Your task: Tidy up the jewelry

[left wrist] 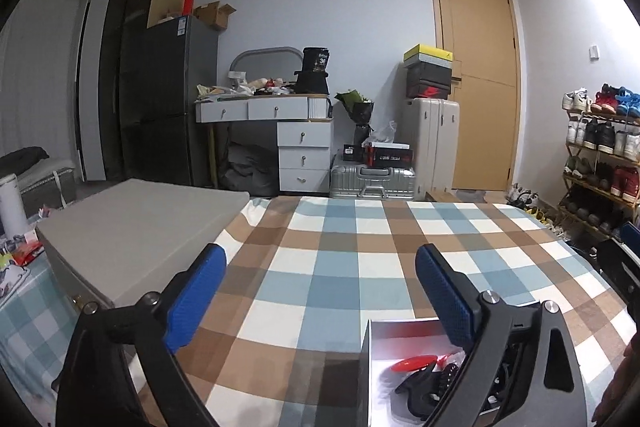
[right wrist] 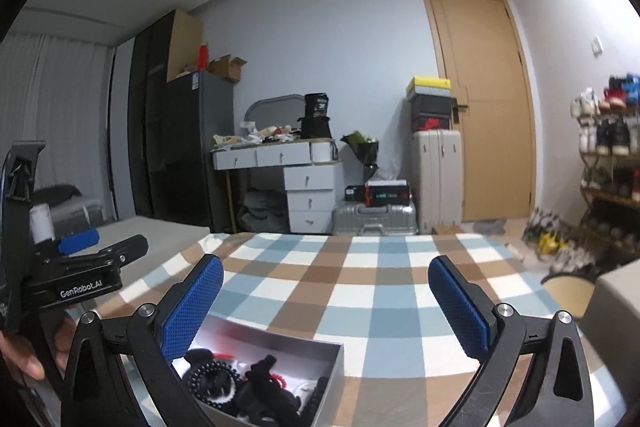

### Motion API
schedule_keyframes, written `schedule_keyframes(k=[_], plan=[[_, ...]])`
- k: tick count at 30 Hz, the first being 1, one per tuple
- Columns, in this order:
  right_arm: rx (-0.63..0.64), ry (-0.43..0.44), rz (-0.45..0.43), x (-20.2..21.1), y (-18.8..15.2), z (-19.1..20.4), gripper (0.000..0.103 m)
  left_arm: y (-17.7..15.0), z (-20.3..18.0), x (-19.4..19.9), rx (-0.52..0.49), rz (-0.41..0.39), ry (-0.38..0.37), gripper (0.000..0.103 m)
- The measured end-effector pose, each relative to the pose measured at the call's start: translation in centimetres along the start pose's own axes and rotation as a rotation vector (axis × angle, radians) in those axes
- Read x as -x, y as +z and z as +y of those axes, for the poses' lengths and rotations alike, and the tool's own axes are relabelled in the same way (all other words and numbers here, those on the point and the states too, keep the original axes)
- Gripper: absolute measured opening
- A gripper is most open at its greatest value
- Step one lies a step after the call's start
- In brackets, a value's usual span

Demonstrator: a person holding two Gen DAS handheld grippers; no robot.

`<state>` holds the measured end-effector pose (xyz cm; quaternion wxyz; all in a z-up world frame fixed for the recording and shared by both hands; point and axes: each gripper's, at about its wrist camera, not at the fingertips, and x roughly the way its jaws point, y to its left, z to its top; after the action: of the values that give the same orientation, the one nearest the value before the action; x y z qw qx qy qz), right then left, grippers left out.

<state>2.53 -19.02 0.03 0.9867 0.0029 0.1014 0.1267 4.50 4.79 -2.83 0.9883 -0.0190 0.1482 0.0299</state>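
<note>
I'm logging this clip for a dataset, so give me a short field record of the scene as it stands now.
surface: checked tablecloth
jewelry container: open silver box on the cloth, near edge
box contents: black bead strands, red piece, other dark items
left gripper: open, empty, above the cloth
right gripper: open, empty, above the box
other item: closed grey box, left of the cloth

My pads (left wrist: 196, 301) are rough blue rubber; the tablecloth (left wrist: 340, 267) is matt checked cloth, the box (right wrist: 320, 367) smooth grey card.
</note>
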Motion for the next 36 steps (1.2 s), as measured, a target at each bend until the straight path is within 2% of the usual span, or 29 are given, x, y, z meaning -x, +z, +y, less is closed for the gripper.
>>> schedule_keyframes(k=[7,20,27,36], plan=[[0.016,0.004,0.044,-0.3,-0.9,0.1,0.103,-1.0,-0.6,0.8,-0.011,0.007,-0.003,0.093],[0.040,-0.048,0.092,-1.1,-2.2,0.0,0.103,-2.6,-2.4,1.8,-0.078,0.004,-0.069,0.093],[0.021,-0.067,0.139,-1.8,-2.4,-0.5,0.103,-2.3,-2.1,1.3,-0.052,0.042,-0.093,0.093],[0.034,-0.062,0.141,-1.8,-2.4,-0.3,0.103,-2.4,-2.4,1.7,-0.058,0.040,-0.102,0.094]])
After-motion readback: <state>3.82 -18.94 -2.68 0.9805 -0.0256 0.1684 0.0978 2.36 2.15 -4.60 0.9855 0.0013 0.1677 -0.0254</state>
